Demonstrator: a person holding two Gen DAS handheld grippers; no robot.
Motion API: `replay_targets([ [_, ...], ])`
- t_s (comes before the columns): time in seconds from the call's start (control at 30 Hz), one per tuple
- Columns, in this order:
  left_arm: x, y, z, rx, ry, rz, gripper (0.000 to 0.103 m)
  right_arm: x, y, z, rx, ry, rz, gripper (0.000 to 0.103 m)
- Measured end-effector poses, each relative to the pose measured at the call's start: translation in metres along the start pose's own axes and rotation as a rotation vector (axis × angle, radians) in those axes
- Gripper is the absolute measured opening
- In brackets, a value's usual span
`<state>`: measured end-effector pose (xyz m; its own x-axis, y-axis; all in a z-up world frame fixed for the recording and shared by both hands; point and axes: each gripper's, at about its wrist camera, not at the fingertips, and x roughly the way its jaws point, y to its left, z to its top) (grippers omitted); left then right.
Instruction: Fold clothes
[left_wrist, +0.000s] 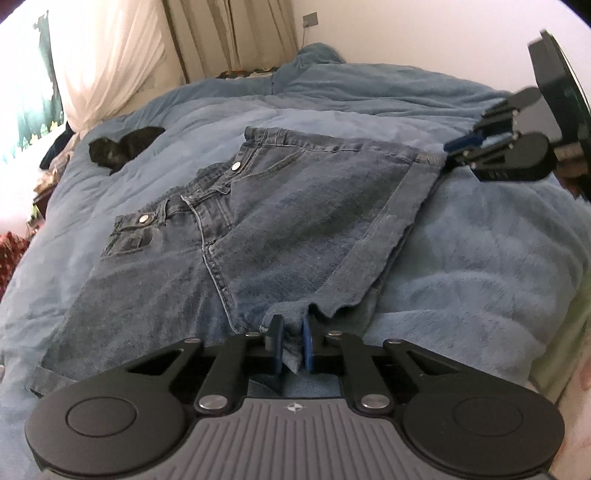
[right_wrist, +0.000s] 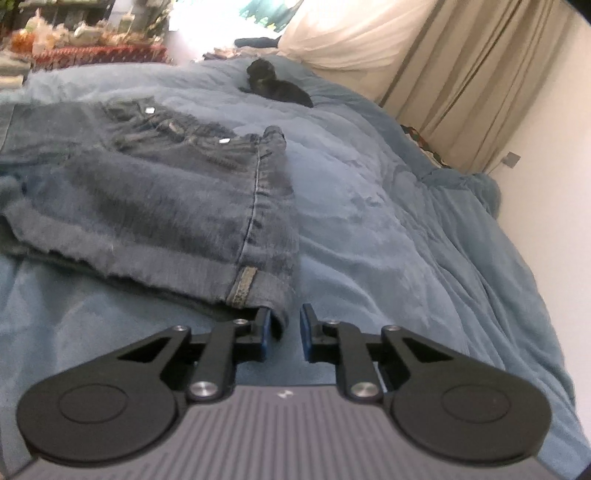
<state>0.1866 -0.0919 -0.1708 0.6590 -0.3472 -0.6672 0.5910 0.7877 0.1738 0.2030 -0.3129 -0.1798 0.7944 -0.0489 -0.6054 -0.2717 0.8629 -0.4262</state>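
We saw the left gripper (left_wrist: 291, 345) pinching the hem of the denim shorts (left_wrist: 280, 221) at centre frame, the right gripper (right_wrist: 283, 334) narrowed around their cuff corner, grip uncertain; the shorts lay flat on the blue blanket (left_wrist: 461, 251).

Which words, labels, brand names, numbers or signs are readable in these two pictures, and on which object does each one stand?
No readable text in either view.
Left hand-held gripper: a small round white emblem on its grey body, a sign without letters.
Right hand-held gripper: a small white mark on its body, too blurred to read.
Denim shorts: metal buttons, any embossing too small to read.
Wall picture at far left: coloured shapes, no legible words.
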Motion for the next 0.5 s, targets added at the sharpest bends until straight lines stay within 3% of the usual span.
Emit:
replay_targets([
  [0.07,0.003,-0.005,0.000,0.031,-0.004,0.009,0.016,0.004,0.002,0.003,-0.012,-0.001,0.007,0.017],
  [0.1,0.005,-0.007,0.000,0.049,-0.005,0.013,0.015,0.006,0.002,0.004,-0.018,0.003,0.012,0.005],
  [0.17,0.008,-0.009,0.000,0.066,-0.004,0.010,0.006,0.009,0.002,0.006,-0.026,0.021,0.007,0.004],
  [0.4,-0.006,0.008,0.008,-0.115,0.030,-0.072,0.003,-0.009,-0.022,-0.001,0.107,0.016,0.046,0.001],
  [0.5,-0.014,0.003,0.006,-0.116,0.034,-0.072,0.003,-0.011,-0.034,-0.009,0.169,0.029,0.058,0.000],
])
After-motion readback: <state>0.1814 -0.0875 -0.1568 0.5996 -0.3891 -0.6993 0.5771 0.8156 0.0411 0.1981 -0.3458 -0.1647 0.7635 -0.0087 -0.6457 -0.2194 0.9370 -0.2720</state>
